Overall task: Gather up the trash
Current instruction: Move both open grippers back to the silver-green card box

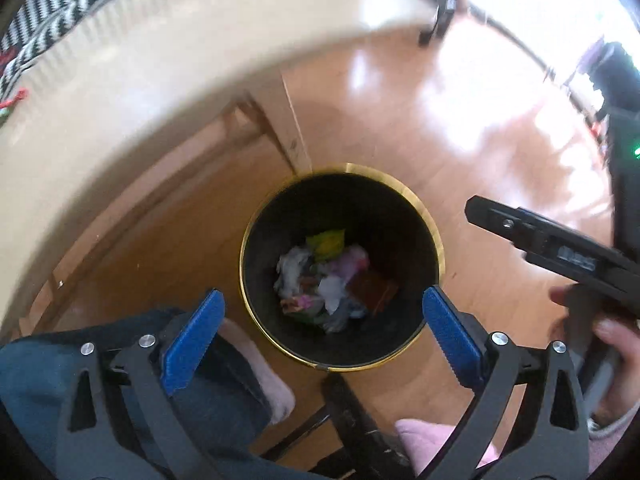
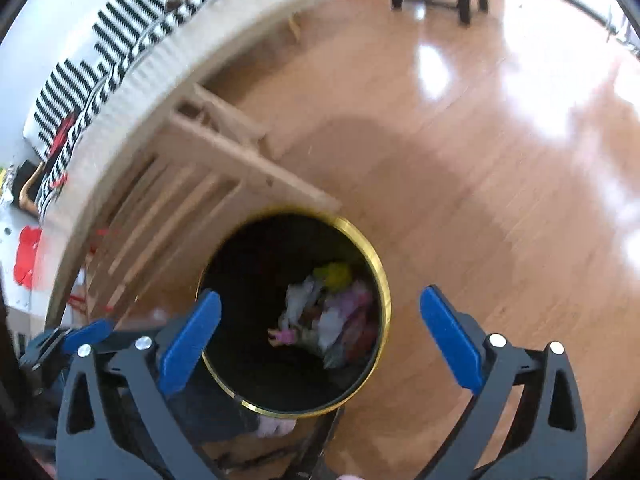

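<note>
left gripper [image 1: 323, 312]: blue pads spread wide, gripping nothing, hanging over the near rim at bottom centre of the left wrist view.
bin: round black wastebasket with a gold metal rim [image 1: 434, 224] is sitting centre frame on the glossy wooden floor [image 1: 400, 112].
trash: crumpled paper and coloured wrappers [image 1: 324, 280] are lying on the bin bottom, nothing caught on the rim.
right gripper [image 2: 320, 320]: also wide open and empty, over the bin's right half, lower centre.
step: looks like a drop; I'd be pulling straight up before swinging away.
edges: pale wooden table frame [image 2: 224, 160] is crowding the upper left; a knee in dark trousers [image 1: 60, 368] lower left.
room: open floor right and upper right.
</note>
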`<act>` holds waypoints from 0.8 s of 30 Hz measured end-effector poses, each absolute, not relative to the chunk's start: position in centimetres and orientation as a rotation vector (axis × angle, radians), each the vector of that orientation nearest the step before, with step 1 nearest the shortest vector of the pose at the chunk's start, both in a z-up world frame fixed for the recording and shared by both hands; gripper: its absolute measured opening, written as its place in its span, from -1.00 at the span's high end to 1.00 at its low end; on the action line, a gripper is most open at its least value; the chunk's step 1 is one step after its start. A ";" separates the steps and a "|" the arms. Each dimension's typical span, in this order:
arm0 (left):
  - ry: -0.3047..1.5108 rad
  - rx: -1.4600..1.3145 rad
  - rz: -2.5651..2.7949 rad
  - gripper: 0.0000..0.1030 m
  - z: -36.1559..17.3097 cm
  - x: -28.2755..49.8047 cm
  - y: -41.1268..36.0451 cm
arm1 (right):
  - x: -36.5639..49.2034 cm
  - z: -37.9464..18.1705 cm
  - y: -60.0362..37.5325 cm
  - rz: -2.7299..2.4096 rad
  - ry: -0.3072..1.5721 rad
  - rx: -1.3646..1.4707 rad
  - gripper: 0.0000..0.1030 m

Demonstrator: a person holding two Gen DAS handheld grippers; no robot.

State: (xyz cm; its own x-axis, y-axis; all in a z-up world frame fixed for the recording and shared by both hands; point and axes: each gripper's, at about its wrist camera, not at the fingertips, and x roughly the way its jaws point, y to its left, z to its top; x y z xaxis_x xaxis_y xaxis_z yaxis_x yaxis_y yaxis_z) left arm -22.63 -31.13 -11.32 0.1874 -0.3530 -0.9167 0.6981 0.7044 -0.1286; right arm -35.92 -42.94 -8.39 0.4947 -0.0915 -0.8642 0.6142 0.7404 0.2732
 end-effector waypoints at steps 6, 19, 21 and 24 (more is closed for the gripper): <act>1.062 0.238 -0.664 -0.87 -4.5 -18.8 -26.0 | -30.9 -2.2 -39.5 -0.333 0.861 0.471 -0.88; 1.089 0.130 -0.210 -0.87 -3.6 -5.5 -8.1 | -10.4 -1.9 -23.1 -0.033 0.985 0.084 -0.87; 1.120 0.123 -0.196 -0.87 -4.2 -4.2 -6.9 | -8.1 -2.8 -21.7 -0.004 1.018 0.070 -0.88; 1.131 0.171 -0.187 -0.87 -5.2 -2.9 -6.6 | -5.6 -3.4 -19.9 0.008 1.031 0.016 -0.89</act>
State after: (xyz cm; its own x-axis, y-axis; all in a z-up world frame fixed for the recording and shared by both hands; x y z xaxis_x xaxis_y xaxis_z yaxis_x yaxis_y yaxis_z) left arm -2.92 -6.61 -5.22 0.4131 -0.0618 -0.9086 0.2347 0.9712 0.0407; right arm -5.59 -19.95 -3.44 0.5142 0.0141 -0.8576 0.0005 0.9999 0.0168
